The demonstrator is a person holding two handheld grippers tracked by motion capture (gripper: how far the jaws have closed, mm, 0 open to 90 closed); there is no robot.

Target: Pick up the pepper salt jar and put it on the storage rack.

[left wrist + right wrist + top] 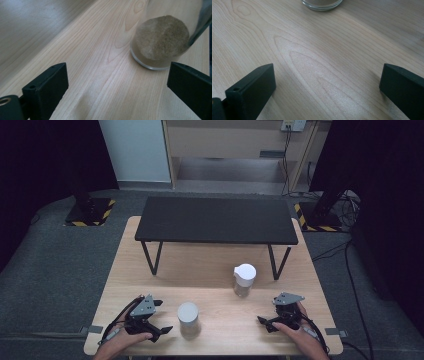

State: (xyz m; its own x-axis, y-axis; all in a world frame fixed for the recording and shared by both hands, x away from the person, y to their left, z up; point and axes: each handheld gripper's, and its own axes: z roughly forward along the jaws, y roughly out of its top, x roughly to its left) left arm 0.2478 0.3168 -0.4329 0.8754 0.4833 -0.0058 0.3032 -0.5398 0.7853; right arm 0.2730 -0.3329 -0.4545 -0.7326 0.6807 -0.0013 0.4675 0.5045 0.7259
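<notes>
Table point(150, 270): pale wood, matt, grain with oval figure clear in gripper views. Low shelf point(215, 220), upper centre of high view: black, matt top, thin dark metal-looking legs. Two jars point(188, 320) point(244, 280): clear glossy glass, white matt lids, grainy brown powder inside. Gripper jaws: black matt plastic. Floor point(50, 270): grey, carpet-like, rough.

I count two glass jars with white lids on my wooden table point(150, 285): one jar point(188, 320) near the front edge, left of centre, and a second jar point(244, 280) farther back to the right. There is one black shelf stand point(216, 220) at the far side, and I have two grippers, the left gripper point(159, 328) and the right gripper point(265, 322).
</notes>
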